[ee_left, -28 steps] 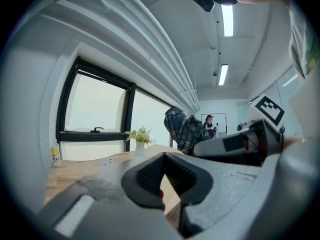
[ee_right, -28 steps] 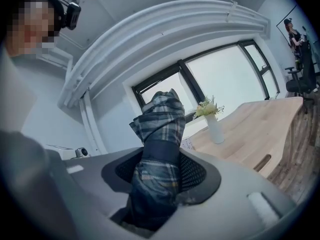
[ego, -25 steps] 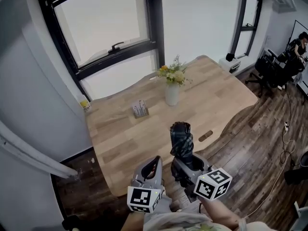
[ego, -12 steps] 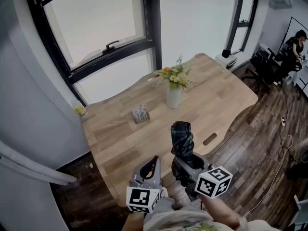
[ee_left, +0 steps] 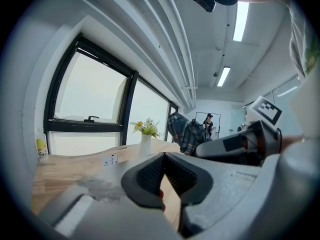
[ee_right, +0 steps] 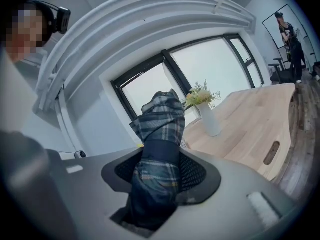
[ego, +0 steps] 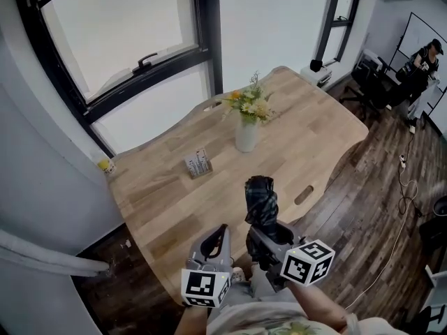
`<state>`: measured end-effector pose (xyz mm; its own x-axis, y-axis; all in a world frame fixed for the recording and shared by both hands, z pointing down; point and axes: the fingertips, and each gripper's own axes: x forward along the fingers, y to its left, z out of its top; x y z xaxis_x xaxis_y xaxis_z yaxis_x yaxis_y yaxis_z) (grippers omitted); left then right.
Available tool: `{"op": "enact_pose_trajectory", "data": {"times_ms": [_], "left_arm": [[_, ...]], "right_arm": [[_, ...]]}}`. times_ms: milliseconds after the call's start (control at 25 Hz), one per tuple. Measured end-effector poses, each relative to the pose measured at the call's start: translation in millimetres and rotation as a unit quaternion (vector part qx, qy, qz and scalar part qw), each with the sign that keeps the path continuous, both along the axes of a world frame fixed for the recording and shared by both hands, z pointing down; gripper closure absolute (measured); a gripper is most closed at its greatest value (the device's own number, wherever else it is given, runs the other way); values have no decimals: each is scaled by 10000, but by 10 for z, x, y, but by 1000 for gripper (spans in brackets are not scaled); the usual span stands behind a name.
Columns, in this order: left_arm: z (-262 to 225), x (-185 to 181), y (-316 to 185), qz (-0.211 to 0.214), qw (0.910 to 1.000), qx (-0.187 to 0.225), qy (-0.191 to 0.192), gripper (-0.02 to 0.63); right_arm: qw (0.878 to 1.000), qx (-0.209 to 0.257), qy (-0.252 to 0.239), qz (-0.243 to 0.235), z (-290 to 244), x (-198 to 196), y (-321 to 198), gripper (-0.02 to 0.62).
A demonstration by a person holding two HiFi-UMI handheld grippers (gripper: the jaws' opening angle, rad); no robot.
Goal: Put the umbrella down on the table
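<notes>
A folded dark plaid umbrella (ego: 261, 199) stands nearly upright over the near edge of the wooden table (ego: 160, 194). My right gripper (ego: 264, 230) is shut on its lower part. In the right gripper view the umbrella (ee_right: 159, 129) fills the space between the two black pads of the right gripper (ee_right: 162, 171). My left gripper (ego: 218, 241) is held just left of it, shut with nothing in it. In the left gripper view the left gripper (ee_left: 164, 156) has its tips together, and the umbrella (ee_left: 184, 133) shows off to the right.
On the table stand a white vase of flowers (ego: 246, 130) and a small card stand (ego: 198, 165). A cable slot (ego: 304, 195) is cut near the table's right edge. A yellow bottle (ego: 105, 165) sits by the window. Office chairs and a person (ego: 421, 60) are at the far right.
Both grippers have come a little lower and closer to the table's near edge, the umbrella still gripped upright. The table has slid left in the head view.
</notes>
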<state>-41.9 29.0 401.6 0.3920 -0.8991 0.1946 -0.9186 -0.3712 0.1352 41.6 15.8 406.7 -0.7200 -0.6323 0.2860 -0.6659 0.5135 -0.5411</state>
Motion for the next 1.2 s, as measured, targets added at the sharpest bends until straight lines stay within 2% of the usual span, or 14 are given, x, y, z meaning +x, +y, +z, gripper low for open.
{"op": "enact_pose_trajectory", "data": {"times_ms": [360, 840, 1200], "left_arm": [[111, -69, -192, 98, 9999, -25, 26, 601], [124, -283, -496, -14, 10000, -64, -60, 601], [279, -379, -770, -20, 9997, -259, -40, 601]], "right_arm": [[9998, -138, -45, 95, 138, -33, -146, 399], [9984, -527, -183, -11, 368, -214, -543, 397], [9968, -791, -131, -28, 524, -277, -842, 396]]}}
